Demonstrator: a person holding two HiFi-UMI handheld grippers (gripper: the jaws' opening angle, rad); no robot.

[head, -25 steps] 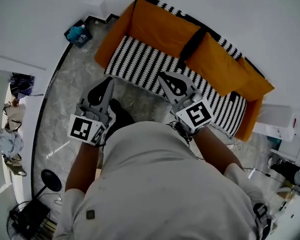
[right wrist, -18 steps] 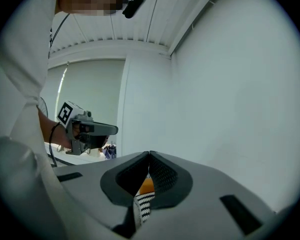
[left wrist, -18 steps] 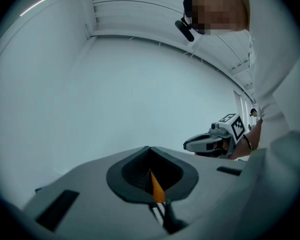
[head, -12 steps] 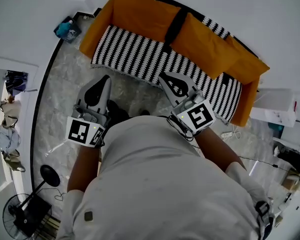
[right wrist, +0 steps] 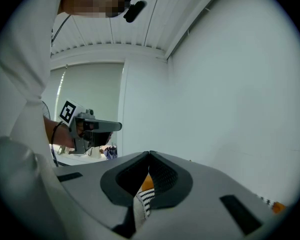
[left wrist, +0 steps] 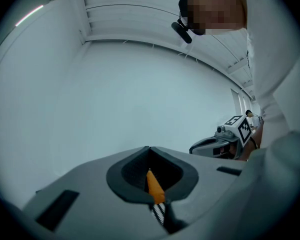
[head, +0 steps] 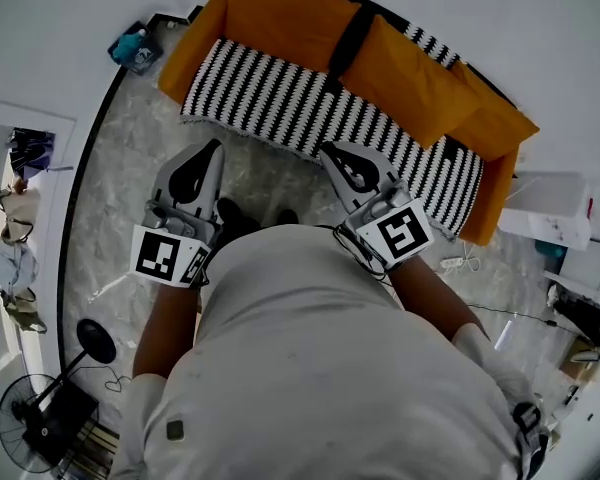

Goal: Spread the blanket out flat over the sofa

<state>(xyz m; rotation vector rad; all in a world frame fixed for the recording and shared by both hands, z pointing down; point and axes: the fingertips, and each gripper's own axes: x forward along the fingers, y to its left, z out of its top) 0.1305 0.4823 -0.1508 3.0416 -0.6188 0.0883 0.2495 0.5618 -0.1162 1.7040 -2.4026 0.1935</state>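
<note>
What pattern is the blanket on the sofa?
Black-and-white stripes on the blanket; the head view shows it best.

Blanket [head: 310, 108] front edge partly behind right tool [head: 332, 154]; shoes [head: 238, 216] mostly hidden under person's torso [head: 320, 358]

The head view looks steeply down from above the person. The sofa [head: 185, 53] lies ahead, beyond the left gripper [head: 217, 146] and right gripper [head: 325, 149]. Each gripper view sits close behind its own fingers and faces the wall above the sofa, with only a sliver of sofa showing between them. Each catches the other gripper alongside.
</note>
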